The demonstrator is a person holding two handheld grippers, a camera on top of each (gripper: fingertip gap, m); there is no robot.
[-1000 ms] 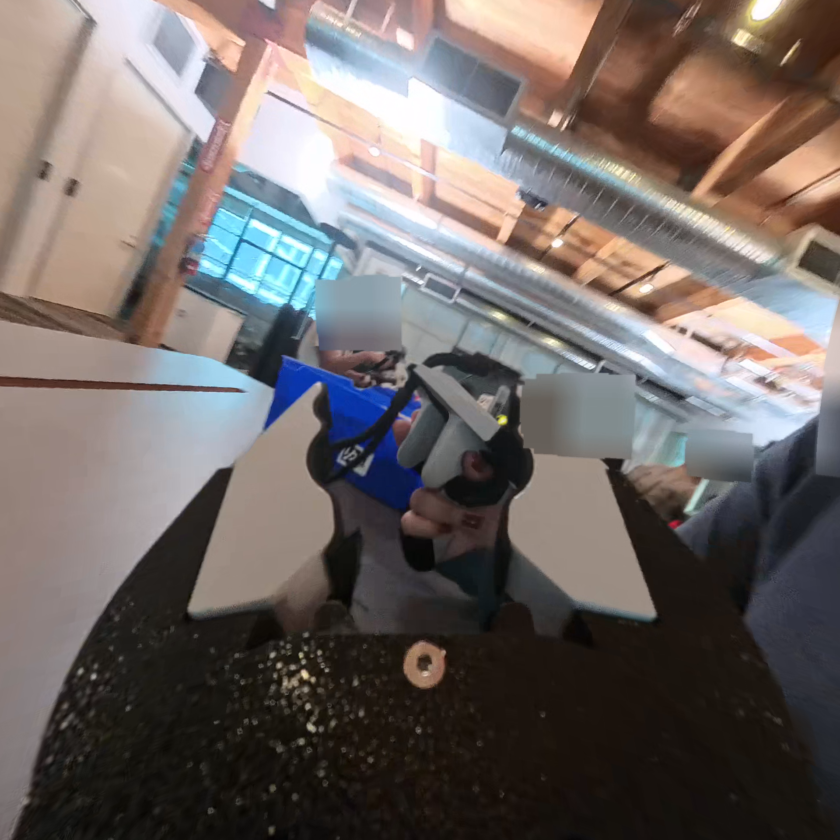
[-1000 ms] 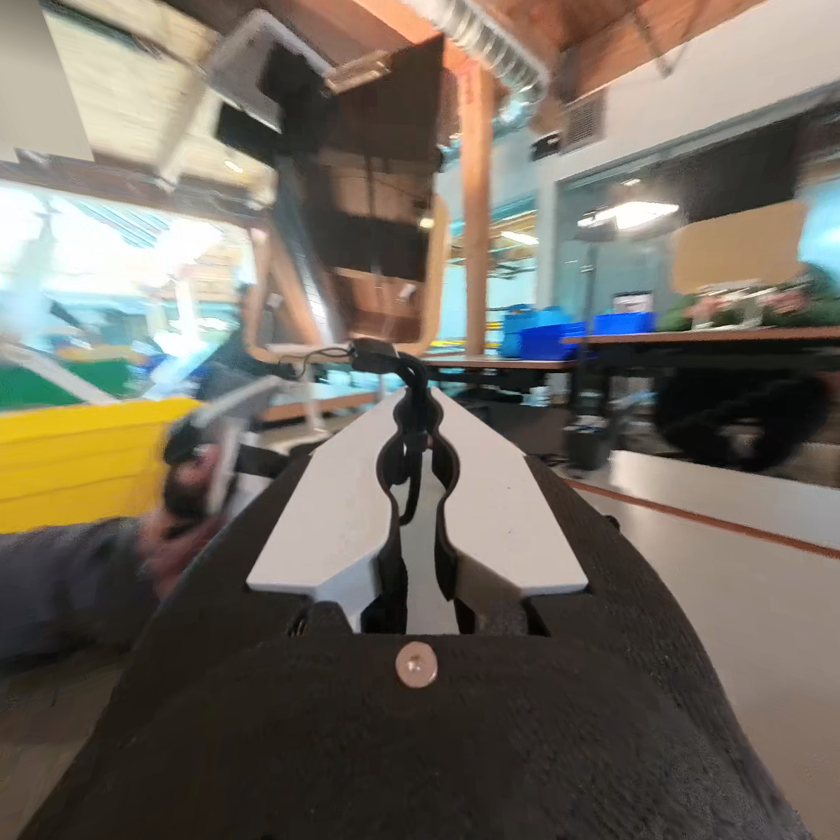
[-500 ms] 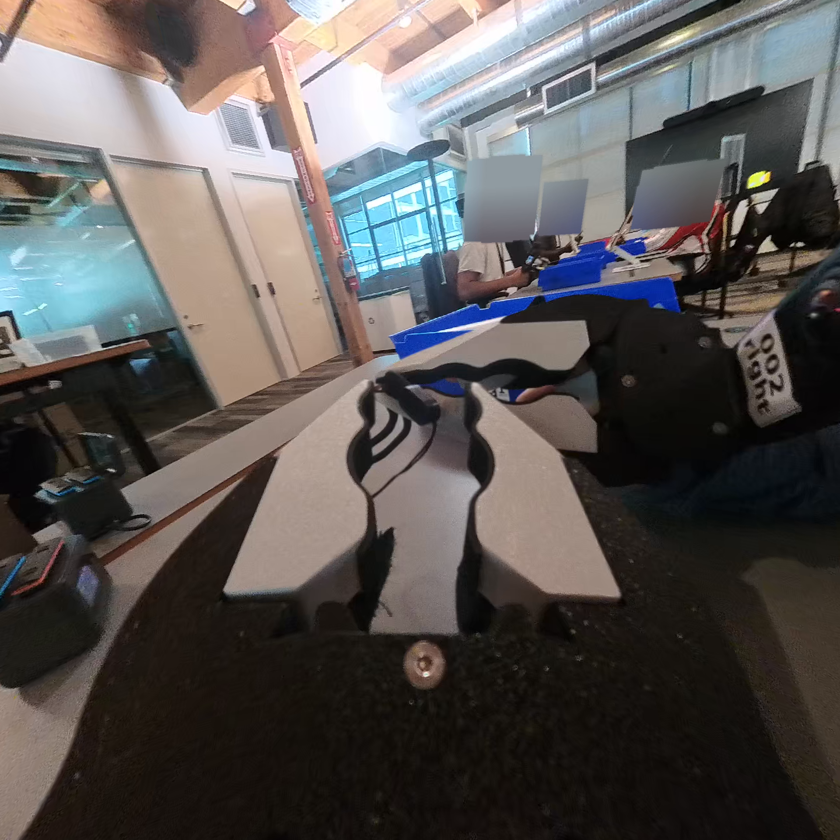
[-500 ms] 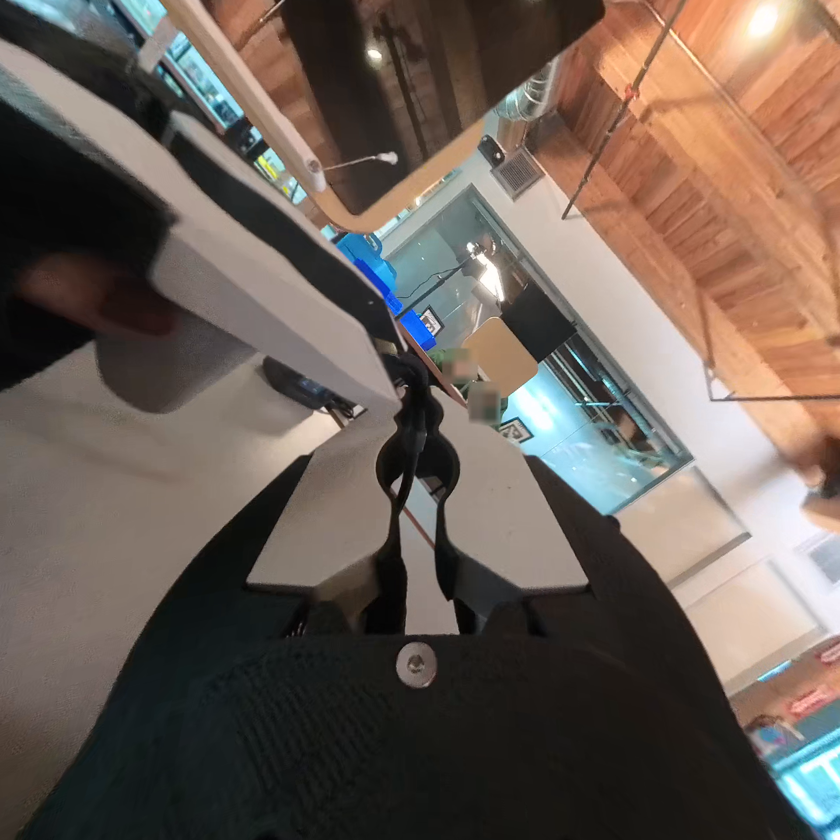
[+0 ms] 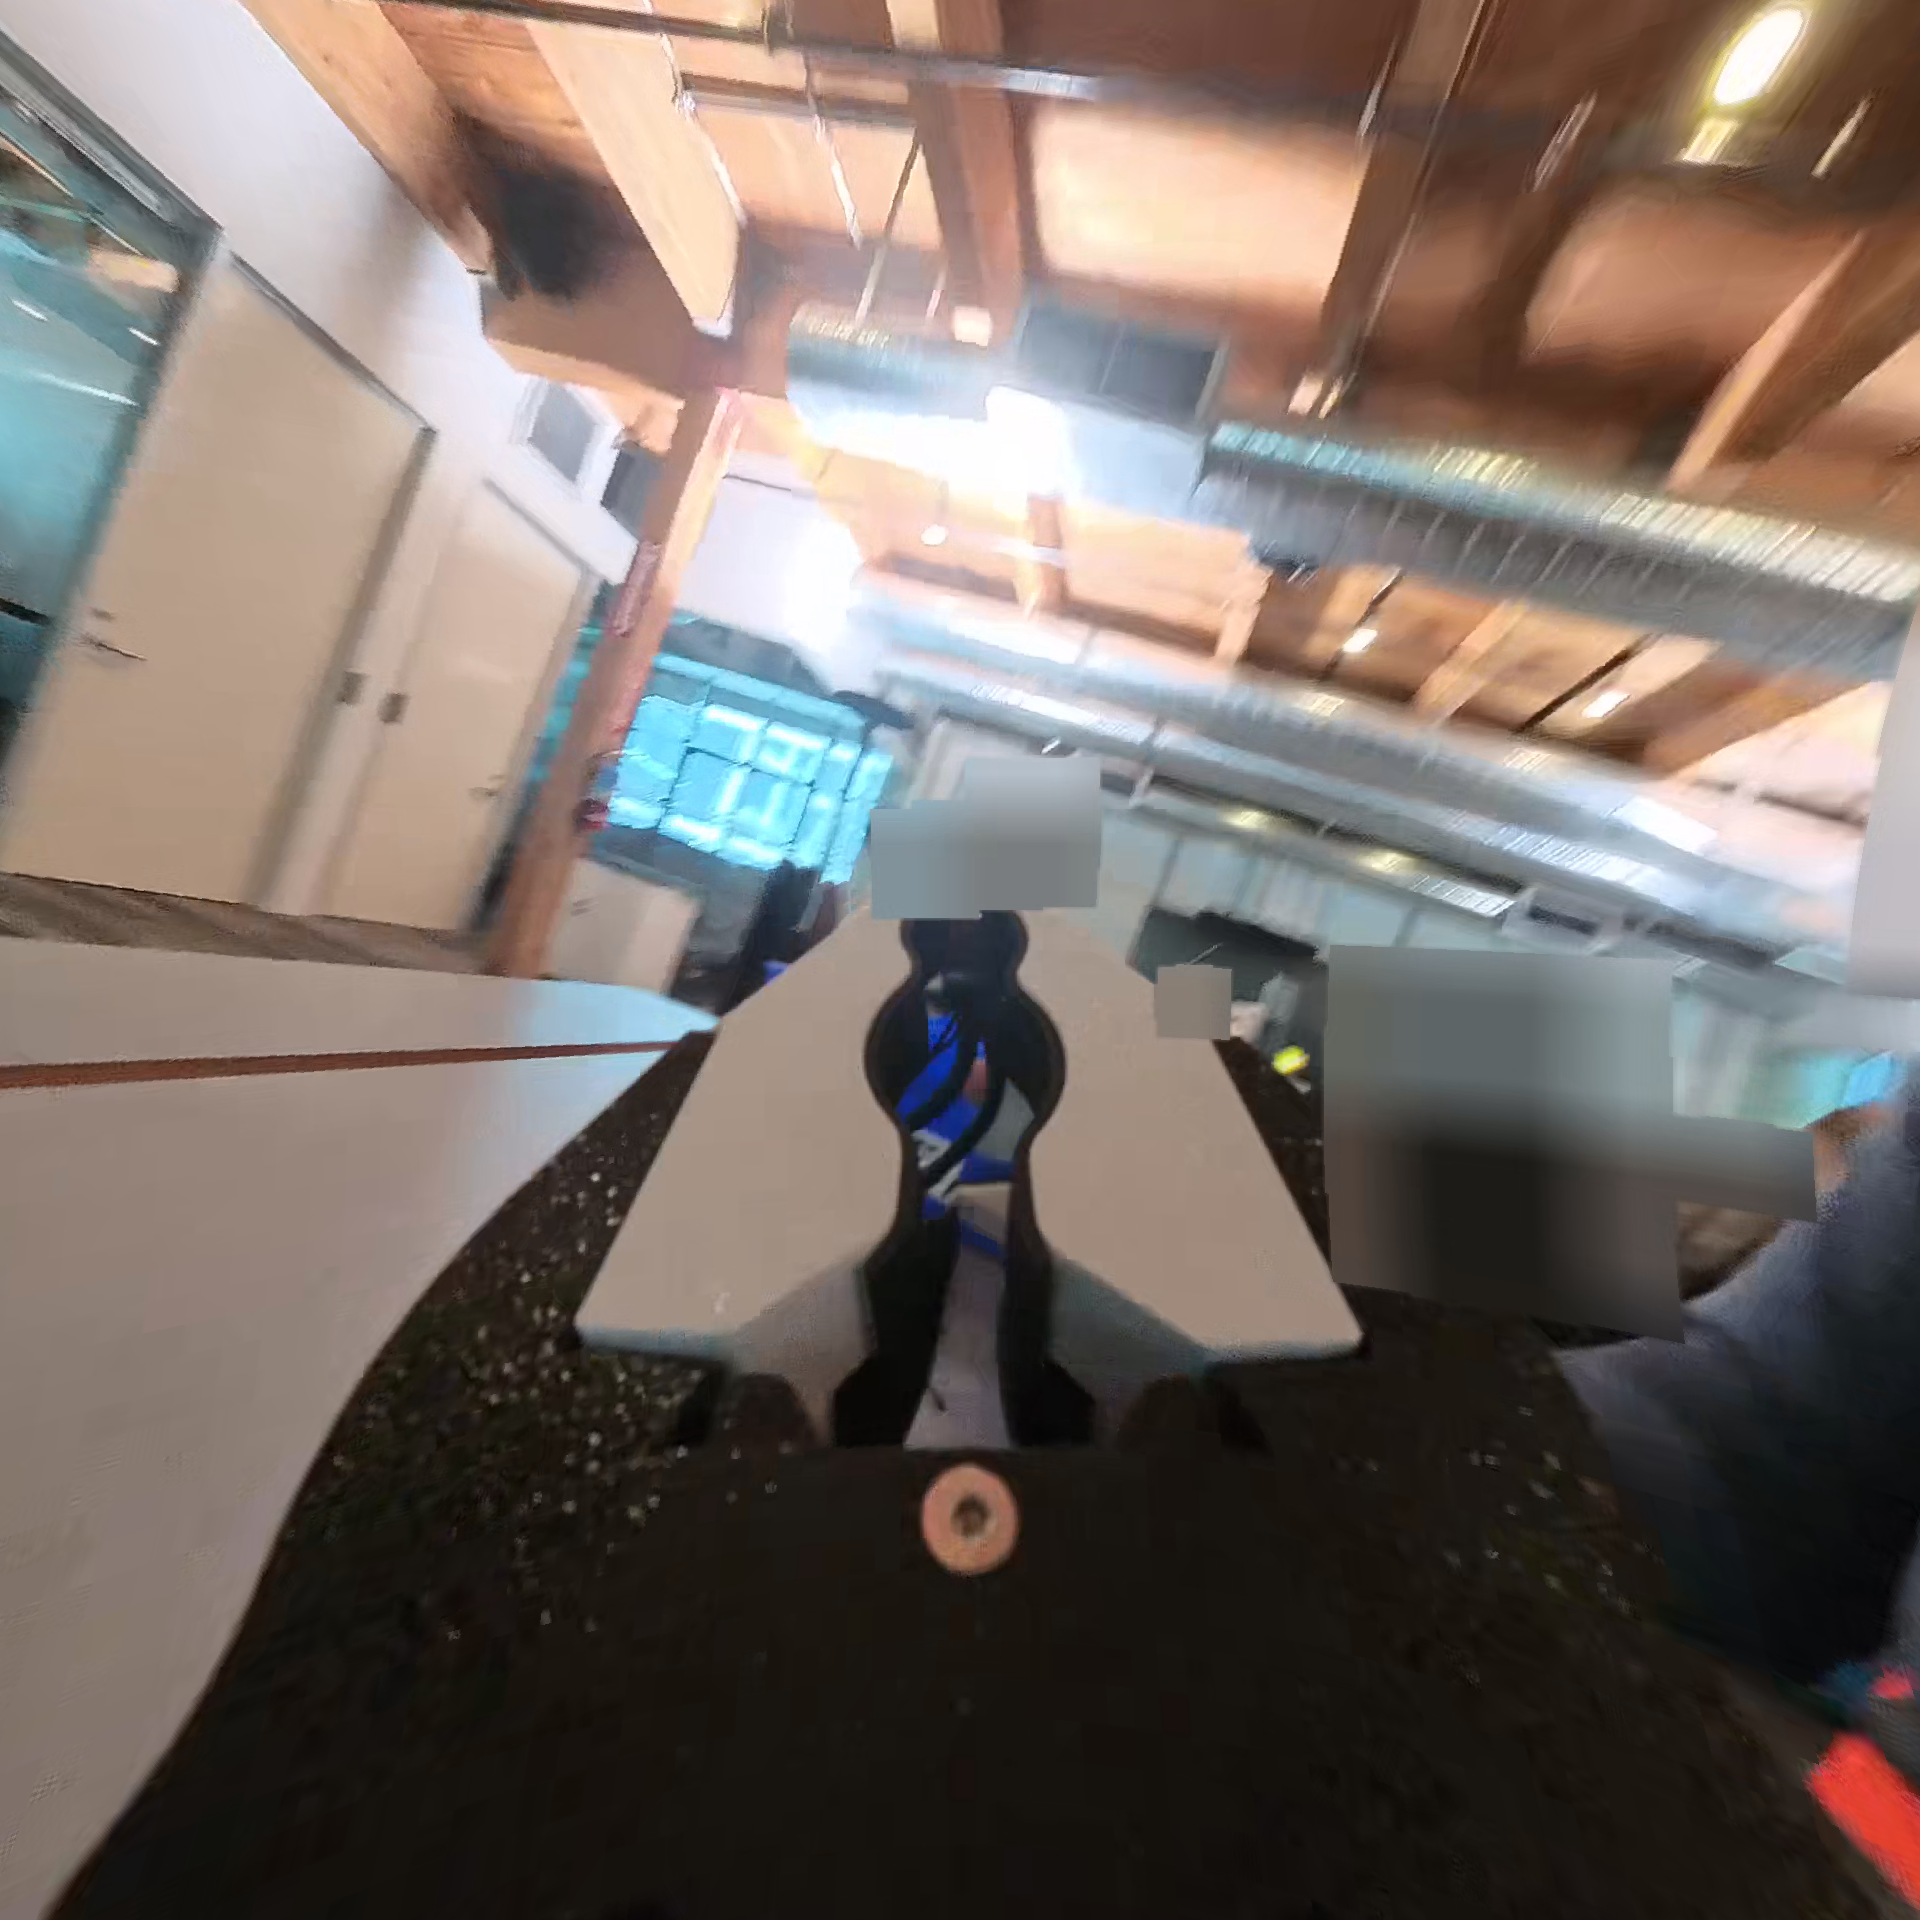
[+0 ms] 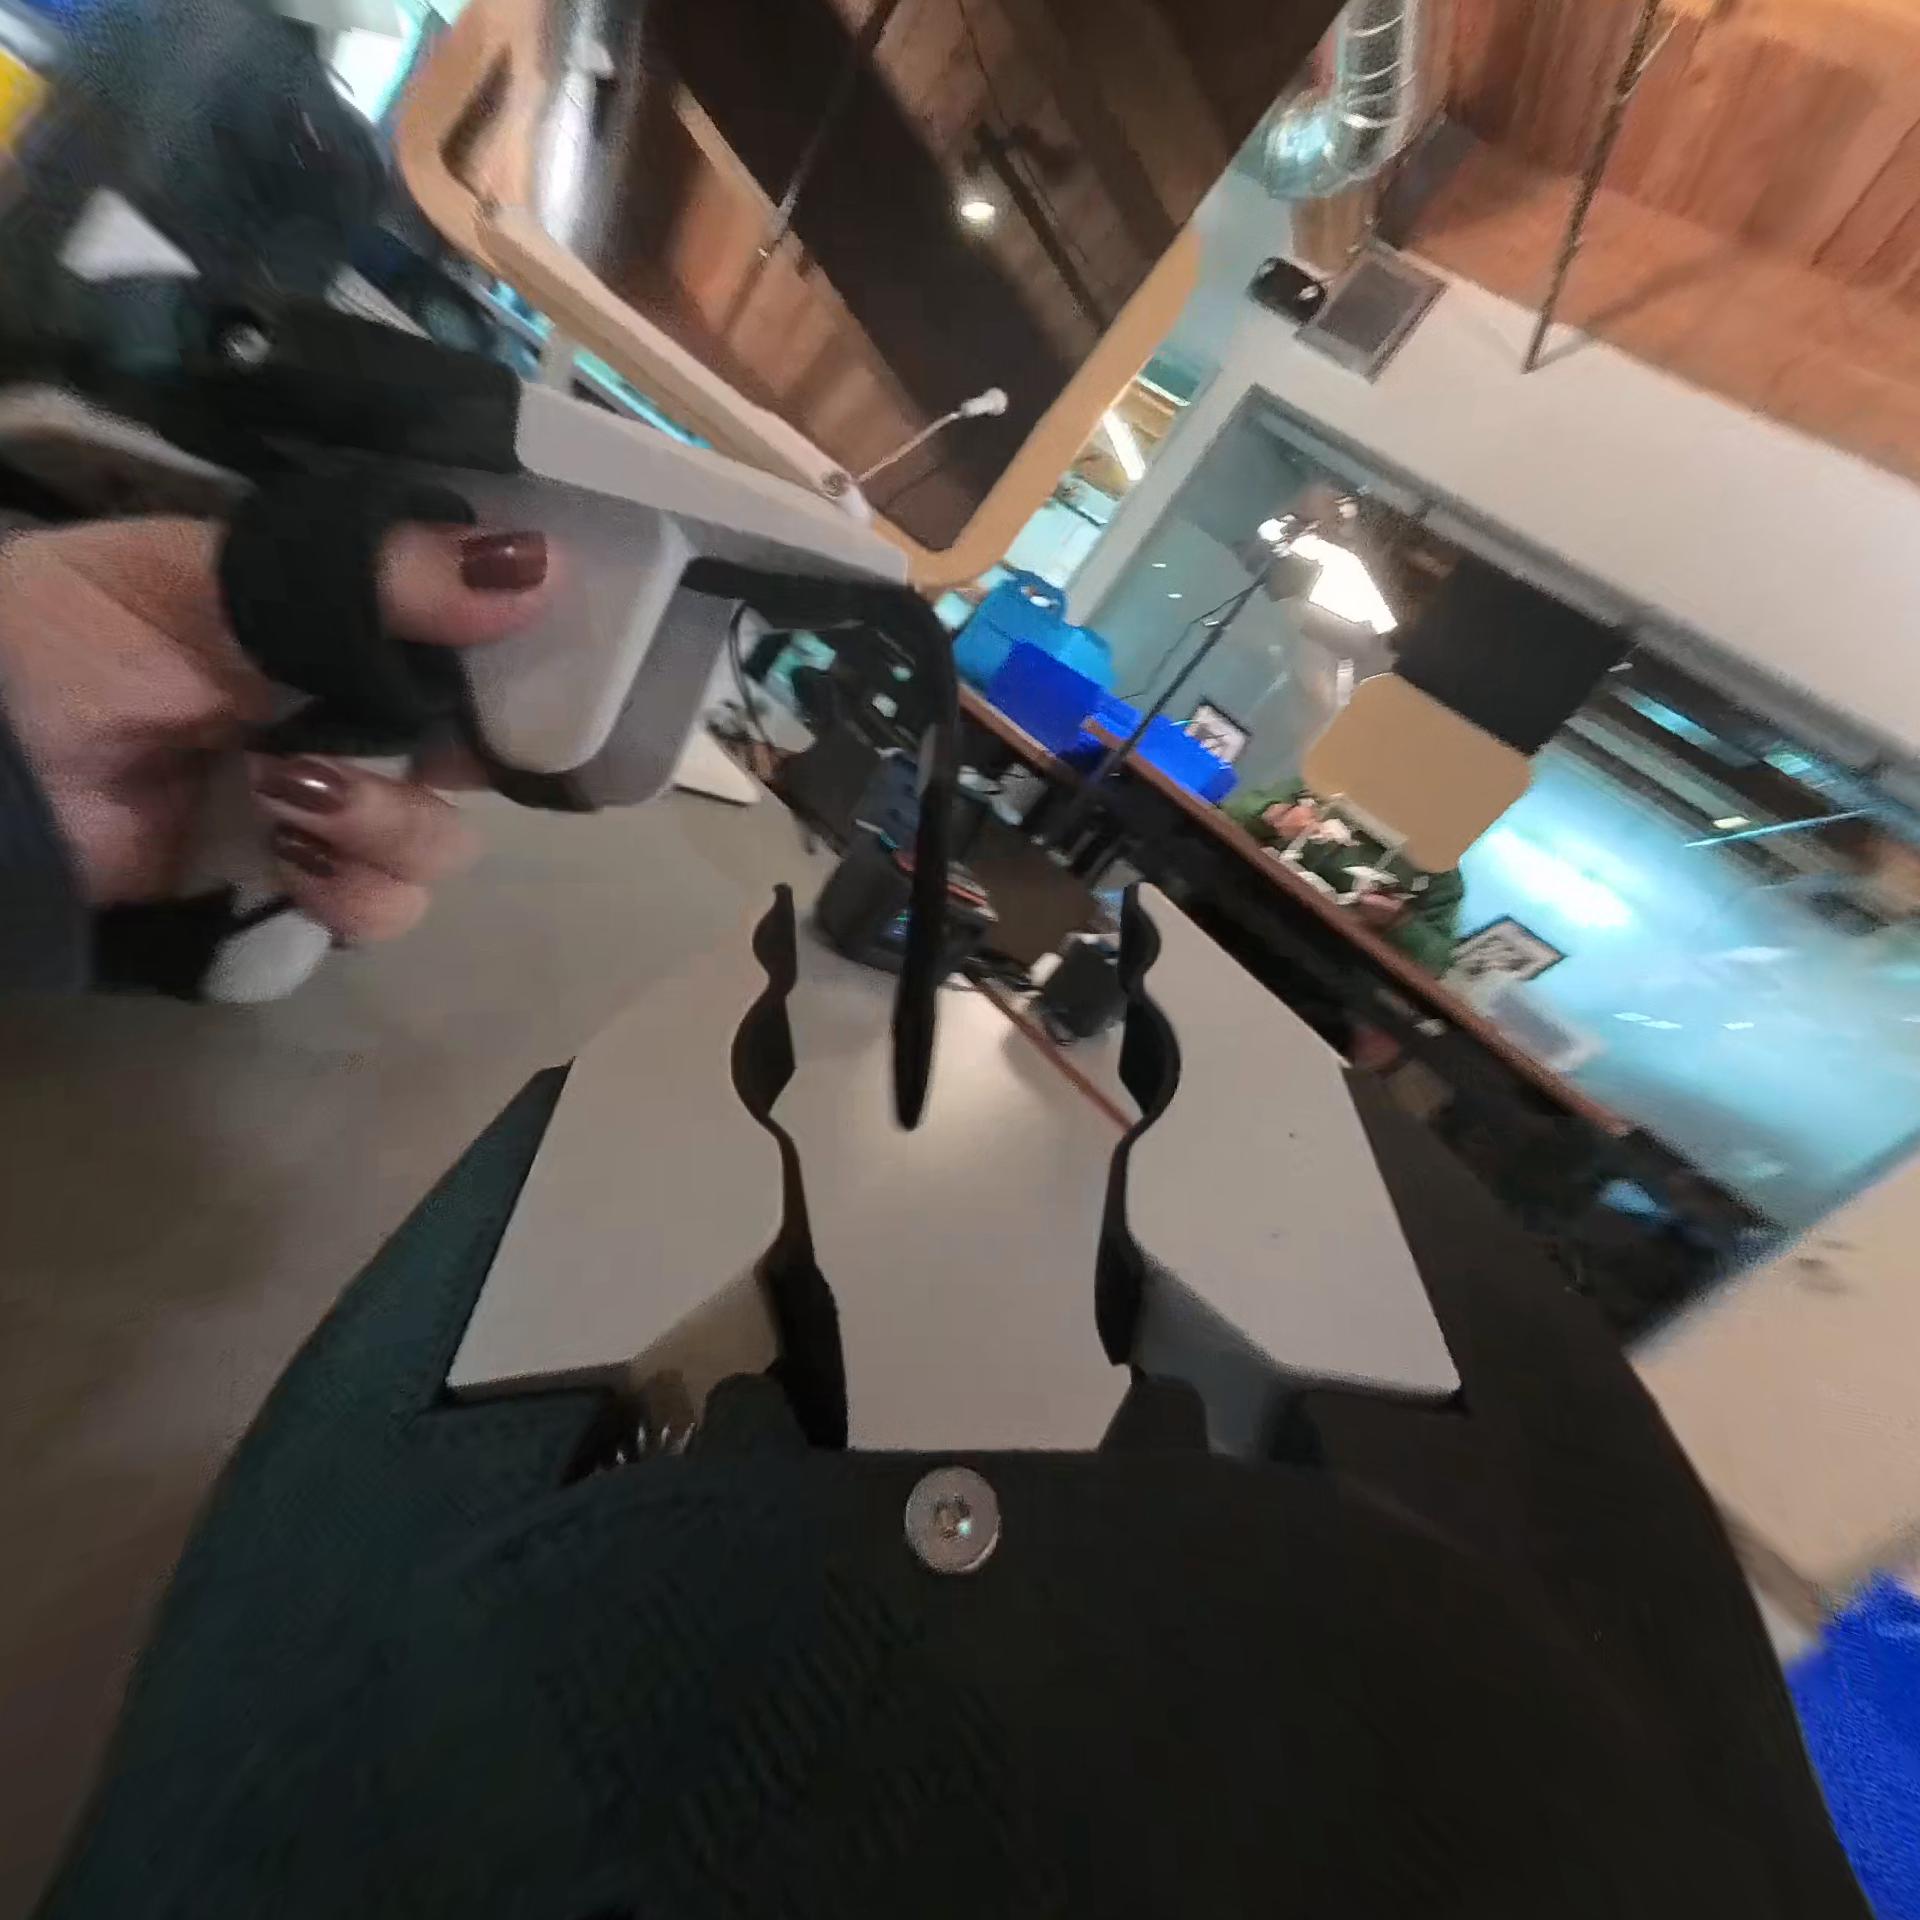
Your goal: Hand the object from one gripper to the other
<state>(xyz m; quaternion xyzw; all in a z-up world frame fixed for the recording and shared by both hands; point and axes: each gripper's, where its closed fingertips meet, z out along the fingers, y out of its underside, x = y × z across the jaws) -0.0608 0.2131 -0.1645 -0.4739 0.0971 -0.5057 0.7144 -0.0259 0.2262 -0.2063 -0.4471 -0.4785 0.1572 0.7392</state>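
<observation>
Right claw nearest: fingers spread wide, nothing between them but the bare pale counter below. Just above/ahead, the black strap hangs down, its free end dangling in the gap btwn the right claw's fingers w/o touching either. Top of the strap is bent over & pinched in the left claw, which comes in from upper left, held by a person's hand in a fingerless black glove.

From the left claw's own cam, the left claw is narrow, nearly closed, w/ dark strap caught near the tips; blur hides the exact contact.

Handling, as a guess: light, soft, floppy — it drapes under its own wt, so it'll swing & fold rather than hold a shape. Not fragile; flat webbing prob. grips ok. Best hold looks like the straight hanging stretch, well above the loose end, flat faces toward the pads.

Farther off: blue bins, long desks, glass-walled rooms, wood ceiling w/ ducts.
</observation>
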